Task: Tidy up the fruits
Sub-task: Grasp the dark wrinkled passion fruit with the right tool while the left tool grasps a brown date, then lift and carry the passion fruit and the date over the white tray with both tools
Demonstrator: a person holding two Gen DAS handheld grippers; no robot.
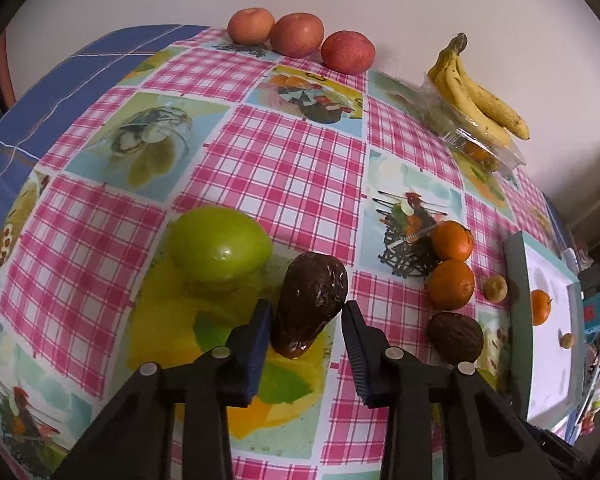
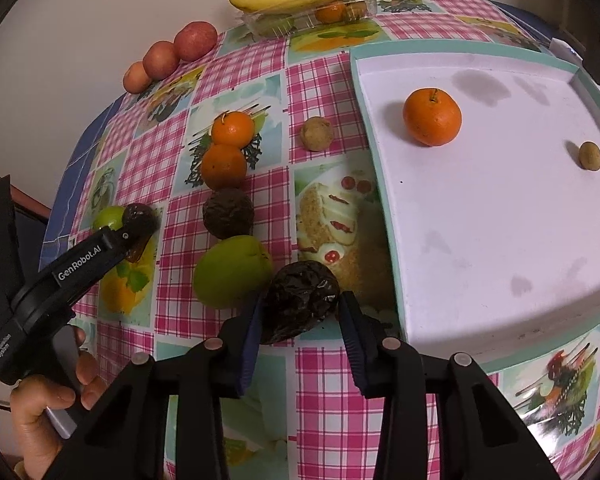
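In the left wrist view, my left gripper (image 1: 306, 310) closes around a dark brown avocado (image 1: 310, 300), both pads at its sides, beside a green apple (image 1: 218, 244). In the right wrist view, my right gripper (image 2: 300, 306) grips a dark wrinkled avocado (image 2: 302, 300) next to a second green apple (image 2: 230, 270), by the white tray (image 2: 500, 220). The tray holds an orange (image 2: 432, 116) and a small brown fruit (image 2: 590, 155). The left gripper also shows in the right wrist view (image 2: 136, 236).
Two oranges (image 2: 226, 148), a dark round fruit (image 2: 228, 212) and a small brown fruit (image 2: 317, 133) lie in a row left of the tray. Three red apples (image 1: 296, 38) line the wall. Bananas (image 1: 476, 92) rest on a clear plastic box (image 1: 472, 140).
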